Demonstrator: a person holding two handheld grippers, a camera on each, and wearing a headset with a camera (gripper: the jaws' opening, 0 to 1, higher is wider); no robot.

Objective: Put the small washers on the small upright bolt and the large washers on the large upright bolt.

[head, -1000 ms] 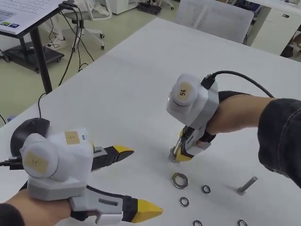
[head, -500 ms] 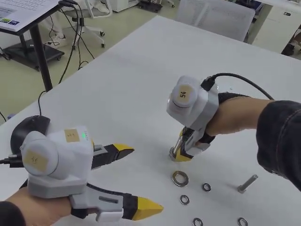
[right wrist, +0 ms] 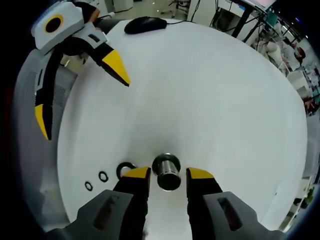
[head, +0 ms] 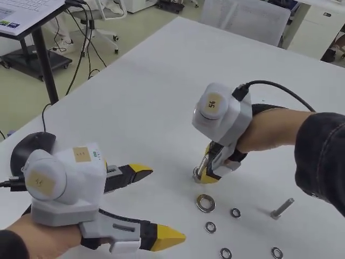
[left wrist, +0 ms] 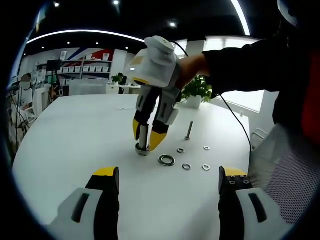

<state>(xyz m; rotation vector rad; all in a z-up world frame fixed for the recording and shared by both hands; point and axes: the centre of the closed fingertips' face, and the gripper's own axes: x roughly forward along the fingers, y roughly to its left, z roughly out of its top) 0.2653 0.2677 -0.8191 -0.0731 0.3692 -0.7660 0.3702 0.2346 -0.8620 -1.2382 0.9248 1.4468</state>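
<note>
Large bolt (right wrist: 166, 172): bright metal cylinder, head down on the matte white table (head: 161, 91), long axis vertical, pinched between the yellow-tipped jaws of the right gripper (left wrist: 150, 137). Flat ring large washer (head: 205, 203) at its 6 o'clock. Small bolt (head: 282, 208) lies flat, pointing 2 o'clock. Left gripper (head: 159, 204) jaws spread wide.

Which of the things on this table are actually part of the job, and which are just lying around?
Belongs to the job: large bolt, flanked by the jaws of the right gripper; small bolt; large washer; four small washers; left gripper, open.
Just lying about: black computer mouse; mesh chair; side desk.
</note>
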